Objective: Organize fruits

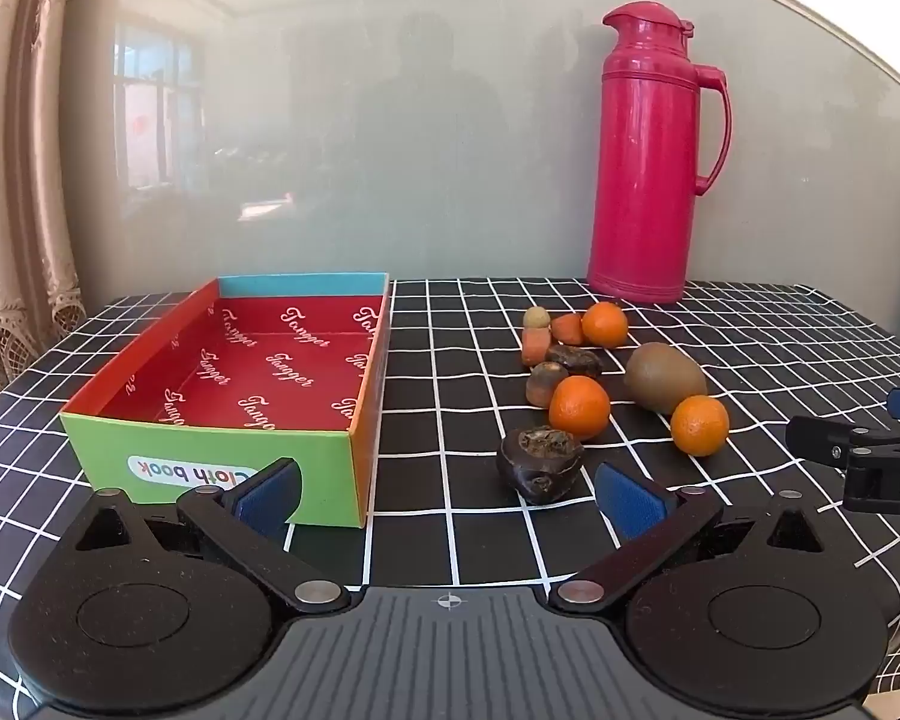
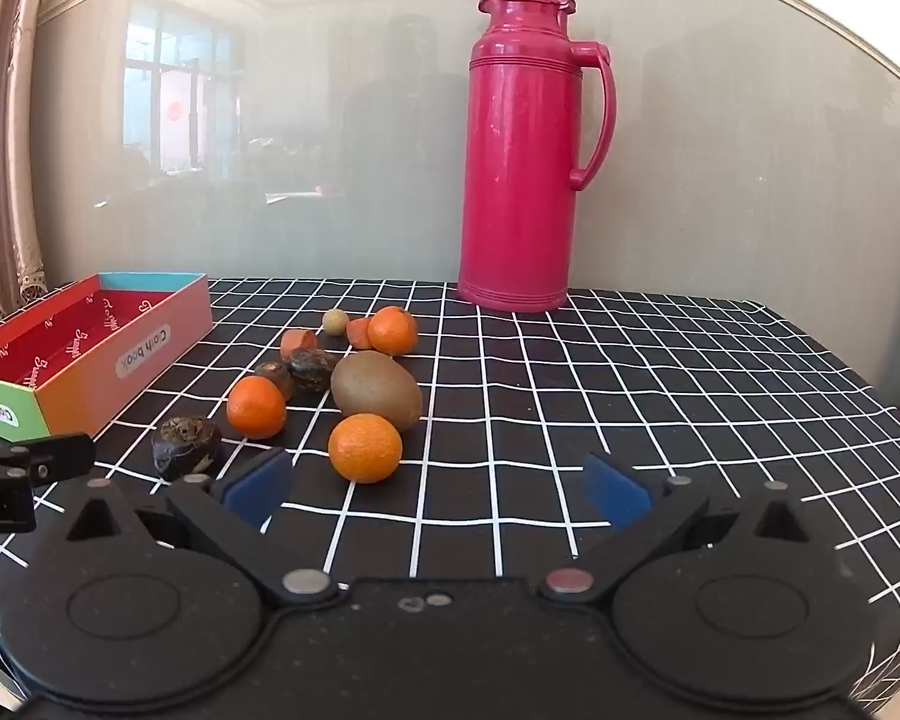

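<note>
Glossy round oranges [image 2: 365,447], fuzzy oval kiwi [image 2: 377,390], perhaps wrinkled chestnuts [image 1: 540,465]; both tongs [image 1: 449,495] [image 2: 437,489] released.

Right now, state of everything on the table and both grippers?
box: open, empty
thermos: upright, lid closed
oranges: three, loose on the cloth
kiwi: loose, outside the box
left gripper: fingers open, holding nothing
right gripper: fingers open, holding nothing

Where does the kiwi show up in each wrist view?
Left wrist view: the kiwi lies right of centre, between two oranges.
Right wrist view: the kiwi lies left of centre, just behind the nearest orange.
Shared landmark: the pink thermos stands behind it in both.
</note>
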`<state>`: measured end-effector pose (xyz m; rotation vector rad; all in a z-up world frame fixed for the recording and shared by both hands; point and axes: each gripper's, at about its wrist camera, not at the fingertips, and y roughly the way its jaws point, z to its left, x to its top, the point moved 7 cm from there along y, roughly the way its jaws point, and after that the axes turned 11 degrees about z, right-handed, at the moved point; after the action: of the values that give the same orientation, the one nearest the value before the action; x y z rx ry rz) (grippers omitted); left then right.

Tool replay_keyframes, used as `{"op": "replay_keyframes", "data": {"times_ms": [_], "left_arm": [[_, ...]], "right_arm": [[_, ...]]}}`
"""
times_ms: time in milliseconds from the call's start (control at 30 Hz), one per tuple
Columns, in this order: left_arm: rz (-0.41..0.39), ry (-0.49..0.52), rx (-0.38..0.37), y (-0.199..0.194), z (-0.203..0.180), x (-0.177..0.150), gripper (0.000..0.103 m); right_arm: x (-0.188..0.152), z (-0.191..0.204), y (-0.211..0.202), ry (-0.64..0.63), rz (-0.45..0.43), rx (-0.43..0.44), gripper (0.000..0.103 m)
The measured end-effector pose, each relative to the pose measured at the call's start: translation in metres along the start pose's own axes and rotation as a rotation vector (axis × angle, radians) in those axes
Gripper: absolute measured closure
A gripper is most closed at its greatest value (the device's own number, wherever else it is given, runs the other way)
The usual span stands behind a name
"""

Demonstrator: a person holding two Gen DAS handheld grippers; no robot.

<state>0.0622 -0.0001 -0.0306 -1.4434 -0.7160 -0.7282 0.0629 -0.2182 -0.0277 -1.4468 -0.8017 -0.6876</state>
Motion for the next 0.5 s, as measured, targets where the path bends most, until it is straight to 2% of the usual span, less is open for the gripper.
{"op": "replay_keyframes", "data": {"times_ms": [500], "left_arm": [[0.009,0.0,0.001,-0.0007,0.0005,0.0,0.0]], "right_arm": [[-0.001,-0.0001,0.0016,-0.005,0.009,-0.003,0.0]]}}
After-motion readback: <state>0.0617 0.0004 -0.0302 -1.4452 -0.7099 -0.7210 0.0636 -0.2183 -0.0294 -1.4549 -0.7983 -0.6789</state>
